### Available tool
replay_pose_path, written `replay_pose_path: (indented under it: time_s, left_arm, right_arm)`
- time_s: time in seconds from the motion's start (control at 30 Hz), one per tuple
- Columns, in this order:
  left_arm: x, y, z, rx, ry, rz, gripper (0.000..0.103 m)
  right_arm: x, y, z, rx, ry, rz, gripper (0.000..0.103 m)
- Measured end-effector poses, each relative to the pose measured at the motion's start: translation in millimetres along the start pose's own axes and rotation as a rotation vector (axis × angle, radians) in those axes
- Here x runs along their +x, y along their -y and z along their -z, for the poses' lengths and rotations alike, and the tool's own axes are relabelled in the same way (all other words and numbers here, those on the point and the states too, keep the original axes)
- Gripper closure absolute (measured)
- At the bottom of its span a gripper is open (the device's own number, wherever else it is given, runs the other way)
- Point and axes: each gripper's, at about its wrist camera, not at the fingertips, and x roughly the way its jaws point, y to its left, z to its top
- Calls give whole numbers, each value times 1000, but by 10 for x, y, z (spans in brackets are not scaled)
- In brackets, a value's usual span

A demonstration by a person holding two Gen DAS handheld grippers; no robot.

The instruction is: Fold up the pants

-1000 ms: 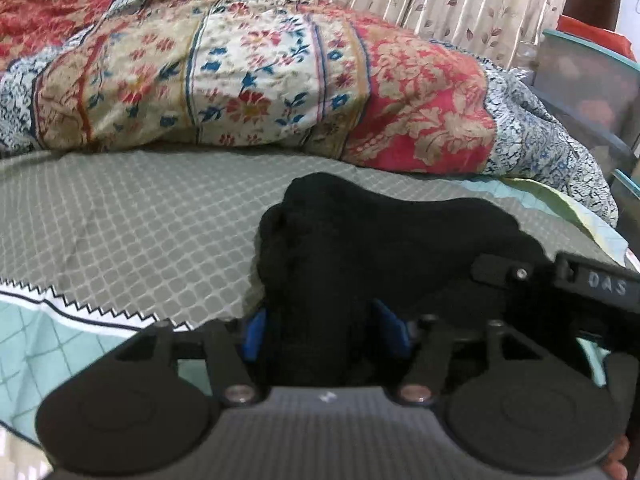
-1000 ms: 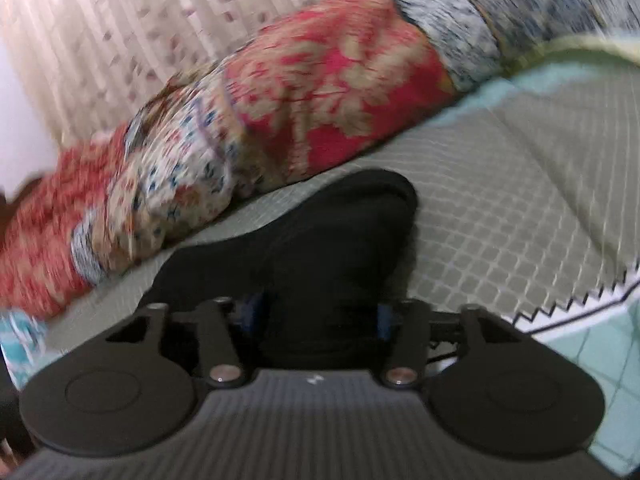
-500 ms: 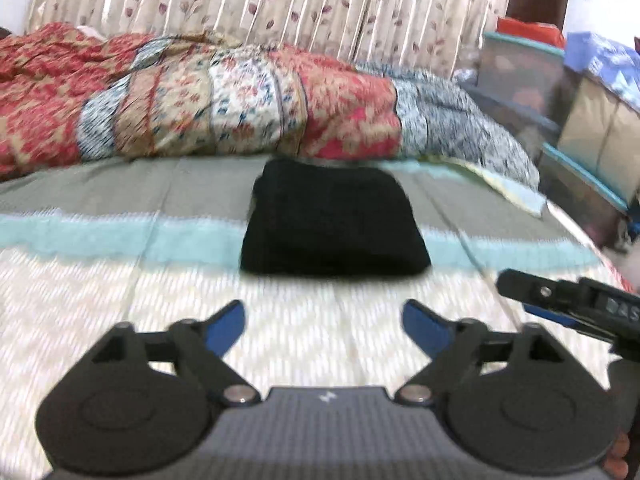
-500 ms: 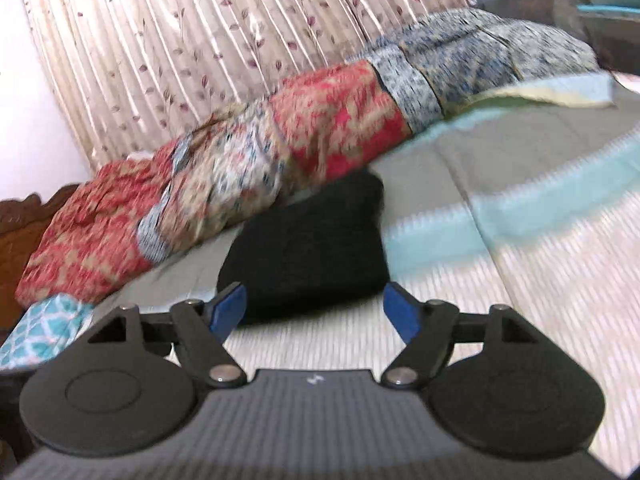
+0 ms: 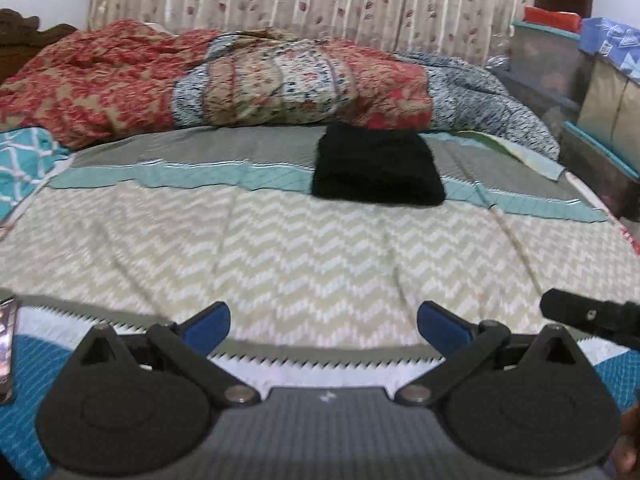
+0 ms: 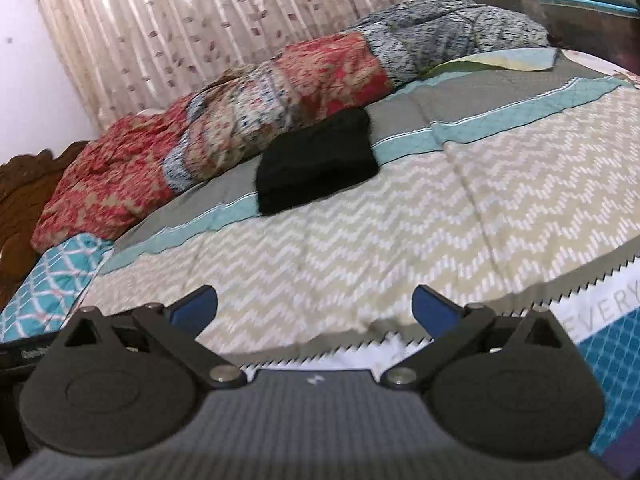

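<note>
The black pants [image 5: 378, 170] lie as a compact folded bundle at the far side of the bed [image 5: 304, 252], against the patterned quilt [image 5: 256, 80], well apart from the left gripper [image 5: 322, 326] and right gripper [image 6: 314, 306], both spread wide and empty, so I judge the main risk is the soft stack slumping open if the bedding gets nudged.

the folded black pants [image 5: 378, 170] look like soft, matt knit cloth with a faintly fuzzy surface. they lie on a quilted bedspread [image 5: 304, 256] of woven cloth, stitched in chevrons and diamonds, dull in finish. the red floral quilt [image 5: 248, 80] behind is crumpled printed cotton. the cream leaf-print curtain [image 5: 304, 0] has a satin sheen. the left claw [image 5: 324, 326] and right claw [image 6: 314, 308] are matt black plastic with smooth blue pads [image 5: 206, 326] and shiny metal pivot pins [image 5: 237, 394].
</note>
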Motion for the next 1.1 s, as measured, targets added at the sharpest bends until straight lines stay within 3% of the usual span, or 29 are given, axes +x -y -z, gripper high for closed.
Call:
replay_pose_path:
  time_s: [0.3, 0.63, 1.1]
  left_arm:
    - [-162, -22, 108, -9, -8, -77, 0]
    - [-360, 152, 138, 82, 86, -129, 0]
    - [-218, 121, 213, 48, -21, -139, 0]
  right_arm:
    - [-133, -204, 248, -18, -57, -21, 0]
    - [-189, -277, 355, -48, -52, -1, 0]
    - [-191, -260, 397, -28, -76, 18, 0]
